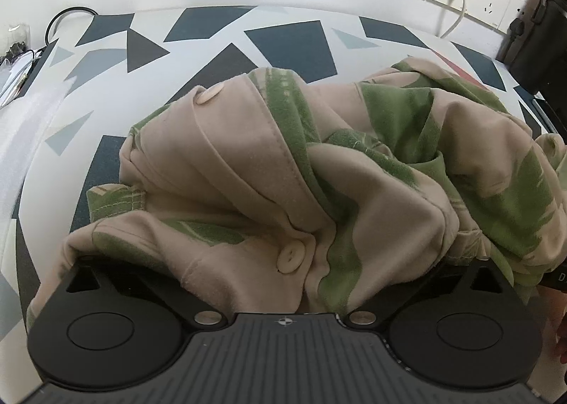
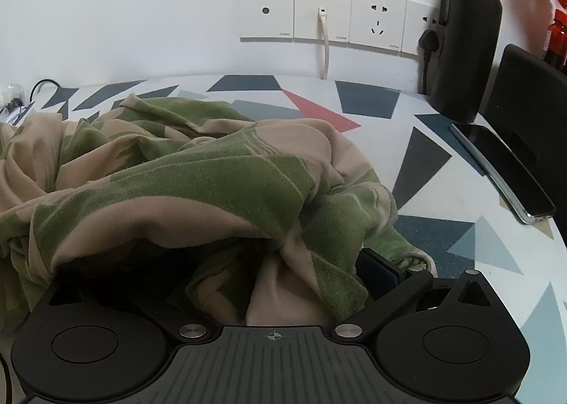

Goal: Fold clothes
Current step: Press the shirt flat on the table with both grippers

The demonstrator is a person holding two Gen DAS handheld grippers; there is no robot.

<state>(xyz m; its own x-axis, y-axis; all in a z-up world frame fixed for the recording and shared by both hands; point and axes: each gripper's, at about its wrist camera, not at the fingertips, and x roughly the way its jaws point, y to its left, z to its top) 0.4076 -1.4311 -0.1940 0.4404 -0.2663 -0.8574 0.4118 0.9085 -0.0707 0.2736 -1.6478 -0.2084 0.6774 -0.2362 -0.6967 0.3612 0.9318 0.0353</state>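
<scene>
I see the beige and green shirt [image 1: 319, 163] lying crumpled on the patterned tabletop [image 1: 283, 43]. My left gripper [image 1: 283, 262] stands wide, cloth bunched between its jaws but not pinched. My right gripper [image 2: 234, 273] is wide too, folds draped over it. A black bottle [image 2: 467, 39] and phone [image 2: 503, 170] sit to the right

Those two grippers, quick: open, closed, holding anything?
Left gripper: open, garment bunched between its fingers, not pinched.
Right gripper: open, same garment draped over it.

Black gripper [image 1: 283, 262] — ribbed, silver-screwed
</scene>
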